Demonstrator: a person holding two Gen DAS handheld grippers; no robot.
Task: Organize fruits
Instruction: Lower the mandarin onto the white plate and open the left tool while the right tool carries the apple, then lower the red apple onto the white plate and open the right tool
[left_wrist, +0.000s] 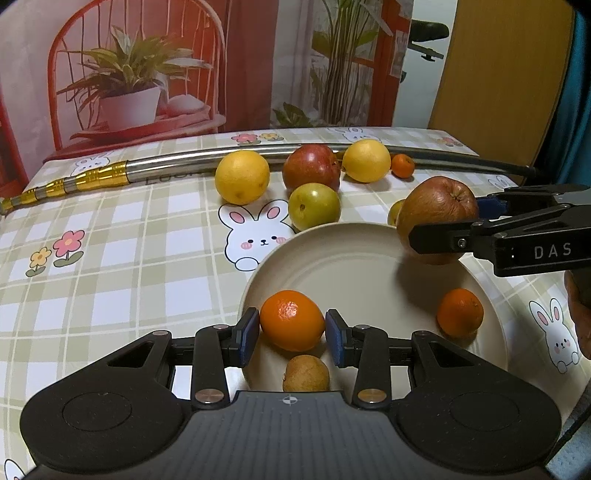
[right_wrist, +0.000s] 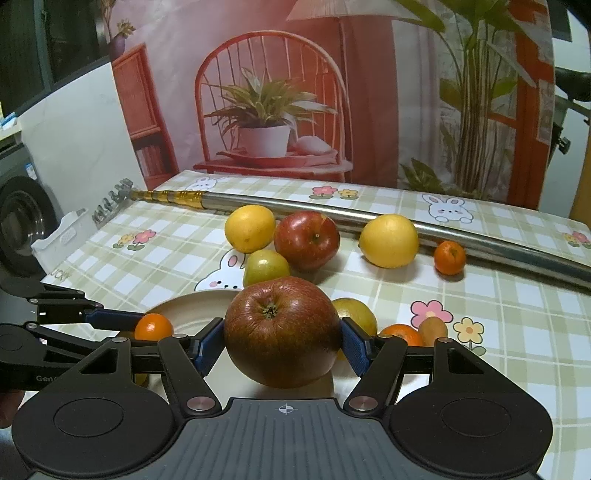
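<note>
1. The bit that matters: the right gripper (right_wrist: 282, 341) is clamped on the big apple (right_wrist: 282, 332), both blue pads pressed into its sides. It hangs right over the plate (left_wrist: 354, 254), at the rim's 1 o'clock in the left wrist view. Looks like the coming move is straight down onto the plate.
2. The left gripper (left_wrist: 291, 332) has its pads against both sides of the orange (left_wrist: 291, 319), so it's grasping that one, low over the plate's 7 o'clock edge. I'd guess it's nearly set down.
3. The right hand is the one nearer the open middle of the plate.
4. The apple is dull red-brown, wrinkled, stem end tipped toward the camera. It's roundish, so no real long axis.
5. Already on the plate: a small mandarin (left_wrist: 460, 314) at 4 o'clock and a brown kiwi-ish fruit (left_wrist: 306, 373) at 6.
</note>
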